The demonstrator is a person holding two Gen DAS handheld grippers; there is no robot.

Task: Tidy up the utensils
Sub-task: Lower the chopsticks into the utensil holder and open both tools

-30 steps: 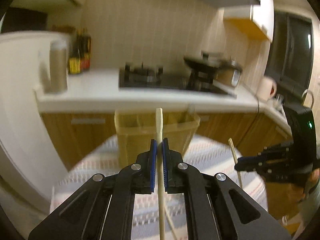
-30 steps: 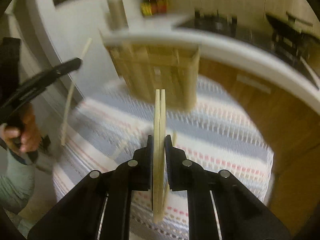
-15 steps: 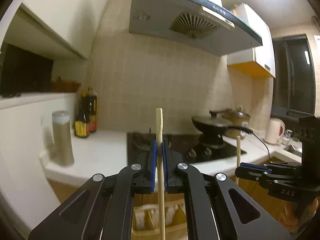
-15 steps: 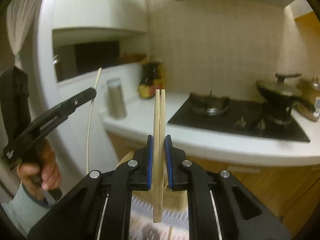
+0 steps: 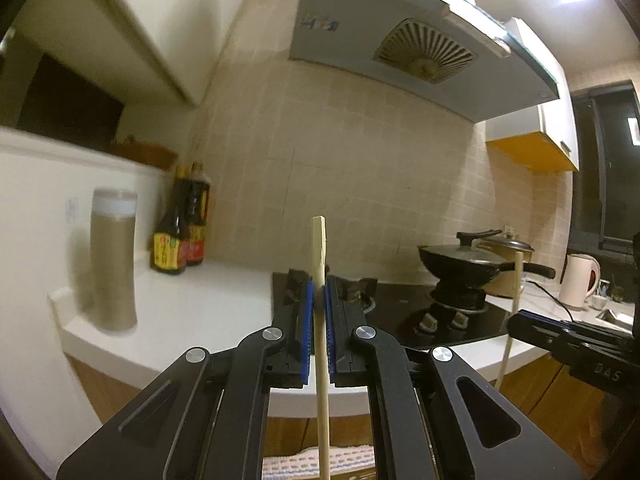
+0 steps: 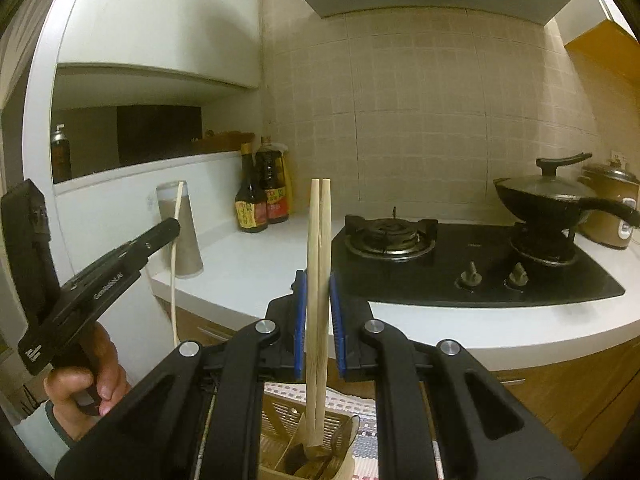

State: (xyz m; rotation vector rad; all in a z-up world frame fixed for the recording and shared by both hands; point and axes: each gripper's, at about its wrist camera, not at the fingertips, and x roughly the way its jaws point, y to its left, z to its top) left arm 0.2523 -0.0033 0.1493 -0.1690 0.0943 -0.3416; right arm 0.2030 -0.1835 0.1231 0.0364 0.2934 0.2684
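Note:
My left gripper point(image 5: 318, 296) is shut on a single wooden chopstick point(image 5: 320, 320) held upright; it also shows in the right wrist view point(image 6: 176, 216), with its chopstick point(image 6: 175, 264) hanging below. My right gripper point(image 6: 318, 292) holds a pair of chopsticks point(image 6: 318, 264) upright between slightly parted pads, their lower ends inside a beige utensil holder point(image 6: 288, 420) that has spoons in it. The right gripper shows at the right of the left wrist view point(image 5: 516, 322) with its chopsticks point(image 5: 514, 304).
A white counter point(image 6: 248, 264) carries a black gas hob point(image 6: 440, 256), a wok with lid point(image 6: 552, 200), sauce bottles point(image 6: 262, 196) and a grey canister point(image 6: 180, 236). A striped cloth point(image 6: 360, 400) lies under the holder. A range hood point(image 5: 420, 52) hangs above.
Both grippers have tilted up from the table to face the kitchen wall. The right pair's ends now sit in the holder and the right pads have parted slightly.

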